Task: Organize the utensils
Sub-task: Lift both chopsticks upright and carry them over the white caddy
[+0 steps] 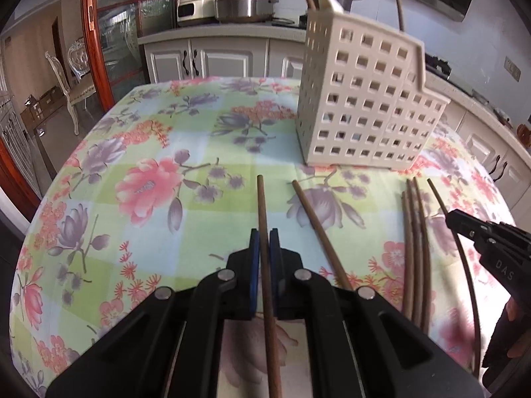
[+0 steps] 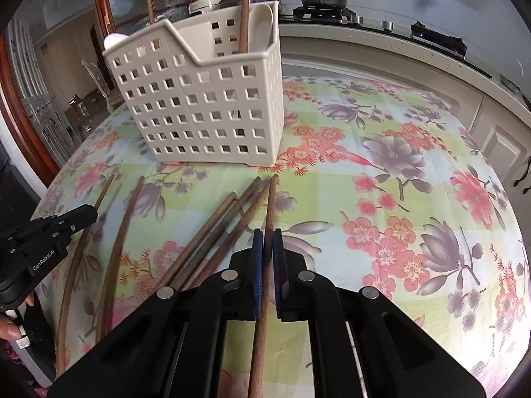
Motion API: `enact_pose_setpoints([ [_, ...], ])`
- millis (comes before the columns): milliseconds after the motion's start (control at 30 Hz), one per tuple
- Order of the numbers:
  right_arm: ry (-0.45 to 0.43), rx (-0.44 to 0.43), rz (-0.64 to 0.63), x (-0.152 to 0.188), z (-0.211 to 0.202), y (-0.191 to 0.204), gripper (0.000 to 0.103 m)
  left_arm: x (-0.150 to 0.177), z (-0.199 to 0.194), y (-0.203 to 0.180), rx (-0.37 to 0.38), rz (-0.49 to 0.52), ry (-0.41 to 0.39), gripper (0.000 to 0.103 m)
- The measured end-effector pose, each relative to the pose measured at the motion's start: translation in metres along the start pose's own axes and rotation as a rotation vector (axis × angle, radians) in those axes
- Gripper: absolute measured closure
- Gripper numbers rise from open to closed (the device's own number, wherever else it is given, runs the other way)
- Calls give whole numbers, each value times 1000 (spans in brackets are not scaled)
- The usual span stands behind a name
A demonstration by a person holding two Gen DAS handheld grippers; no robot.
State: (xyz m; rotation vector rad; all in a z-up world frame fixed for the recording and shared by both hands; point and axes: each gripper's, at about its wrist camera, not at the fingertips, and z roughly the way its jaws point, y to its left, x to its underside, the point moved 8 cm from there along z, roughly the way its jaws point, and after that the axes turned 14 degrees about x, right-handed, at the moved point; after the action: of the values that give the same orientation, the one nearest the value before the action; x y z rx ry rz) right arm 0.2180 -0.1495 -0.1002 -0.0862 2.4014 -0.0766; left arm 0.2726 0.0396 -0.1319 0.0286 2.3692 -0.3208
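Two grippers clamped: left gripper (image 1: 264, 243) pinches chopstick (image 1: 264, 205); right gripper (image 2: 267, 243) pinches another (image 2: 271, 199).

One chopstick (image 2: 268, 232) is clamped by the right gripper (image 2: 267, 235); the caddy (image 2: 199, 106) is set on the tabletop (image 2: 398, 165).

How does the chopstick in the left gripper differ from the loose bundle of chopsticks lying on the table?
The left gripper is shut on one chopstick; the loose bundle of three lies ungripped. The gripped chopstick sits apart from others; the bundle's sticks touch side by side. Both are brown wood, pointing toward the white caddy.
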Motion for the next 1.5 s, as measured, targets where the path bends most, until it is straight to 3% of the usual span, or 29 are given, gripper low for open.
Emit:
enact_pose_setpoints([
  [500,-249,-40,42,-35,-104,-12,97,-31,-100,-40,4,89,-264,97],
  [767,-339,-52,31,-35,-151,-13,97,-35,-138,-55,8,123,-356,97],
  [1167,-412,-57,8,-28,-189,-12,97,-30,-167,-70,7,158,-428,97],
  [1500,-435,-60,9,-28,-198,-9,97,-29,-179,-73,-8,172,-469,97],
])
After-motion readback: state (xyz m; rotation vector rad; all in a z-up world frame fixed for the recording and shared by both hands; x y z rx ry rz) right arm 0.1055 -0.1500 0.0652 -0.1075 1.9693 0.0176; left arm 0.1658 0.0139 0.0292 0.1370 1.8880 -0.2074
